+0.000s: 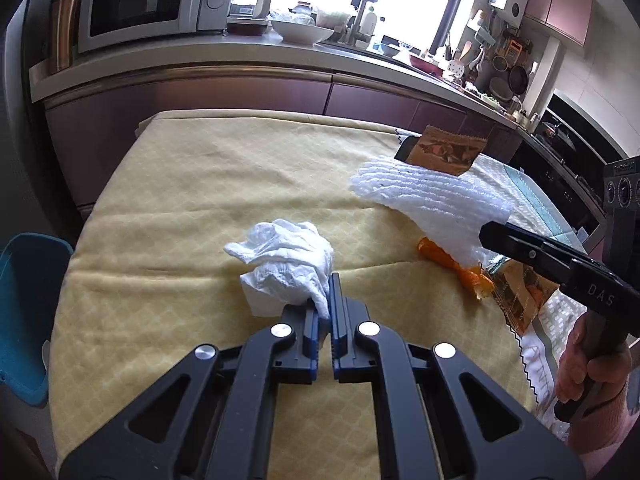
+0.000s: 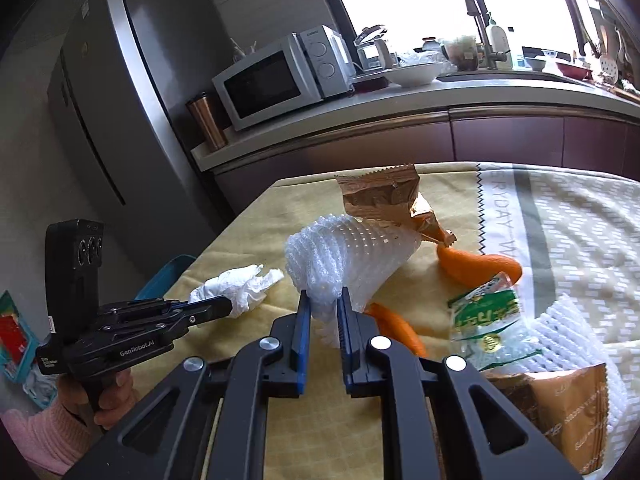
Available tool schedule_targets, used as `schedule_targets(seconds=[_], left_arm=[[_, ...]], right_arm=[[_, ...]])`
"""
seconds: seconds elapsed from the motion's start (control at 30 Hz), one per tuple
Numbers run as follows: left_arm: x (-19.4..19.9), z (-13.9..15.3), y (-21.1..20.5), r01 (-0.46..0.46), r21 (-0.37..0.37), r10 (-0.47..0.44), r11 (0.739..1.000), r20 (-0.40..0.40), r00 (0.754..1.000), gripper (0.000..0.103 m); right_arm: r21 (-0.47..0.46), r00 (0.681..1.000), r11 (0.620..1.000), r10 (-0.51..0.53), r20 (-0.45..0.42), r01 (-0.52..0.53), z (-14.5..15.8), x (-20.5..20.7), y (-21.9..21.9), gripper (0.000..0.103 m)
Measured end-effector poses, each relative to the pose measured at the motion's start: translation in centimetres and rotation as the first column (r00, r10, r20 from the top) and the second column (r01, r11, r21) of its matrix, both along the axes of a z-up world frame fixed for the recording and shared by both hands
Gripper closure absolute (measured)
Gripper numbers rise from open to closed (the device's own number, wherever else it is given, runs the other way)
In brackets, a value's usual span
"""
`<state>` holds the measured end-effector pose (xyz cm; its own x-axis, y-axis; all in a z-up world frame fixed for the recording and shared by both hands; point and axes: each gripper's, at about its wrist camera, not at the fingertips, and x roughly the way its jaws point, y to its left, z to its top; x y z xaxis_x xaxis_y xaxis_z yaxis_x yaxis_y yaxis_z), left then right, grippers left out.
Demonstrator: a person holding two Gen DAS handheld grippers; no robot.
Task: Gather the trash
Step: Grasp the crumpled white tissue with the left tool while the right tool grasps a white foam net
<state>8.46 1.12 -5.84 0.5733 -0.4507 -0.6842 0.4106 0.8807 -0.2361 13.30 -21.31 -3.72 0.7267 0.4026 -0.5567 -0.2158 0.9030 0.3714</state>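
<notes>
My left gripper (image 1: 325, 300) is shut on a crumpled white tissue (image 1: 286, 264) on the yellow tablecloth (image 1: 200, 184); it also shows in the right wrist view (image 2: 236, 286). My right gripper (image 2: 324, 304) is shut on a white foam fruit net (image 2: 348, 264) and holds it above the table; the net also shows in the left wrist view (image 1: 432, 200). A brown snack wrapper (image 2: 380, 196) lies behind the net. Orange peels (image 2: 476, 268) and a green-printed clear wrapper (image 2: 488, 320) lie to the right.
A blue bin (image 1: 24, 312) stands off the table's left edge. Another foam net (image 2: 568, 328) and a tan wrapper (image 2: 568, 412) lie at the near right. The kitchen counter with a microwave (image 1: 148, 4) runs behind the table.
</notes>
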Motion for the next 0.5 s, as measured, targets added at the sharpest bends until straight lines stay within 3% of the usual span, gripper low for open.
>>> schedule_targets(seconds=[0.23, 0.5], left_arm=[[-1.3, 0.9, 2.8, -0.049, -0.016, 0.05, 0.999, 0.015, 0.999, 0.098], [-3.1, 1.5, 4.9, -0.081, -0.007, 0.081, 0.997, 0.047, 0.996, 0.098]], right_arm=[[0.09, 0.995, 0.991, 0.1, -0.015, -0.098, -0.2, -0.1, 1.6, 0.091], [0.126, 0.978, 0.971, 0.206, -0.027, -0.201, -0.4, -0.2, 3.9, 0.091]])
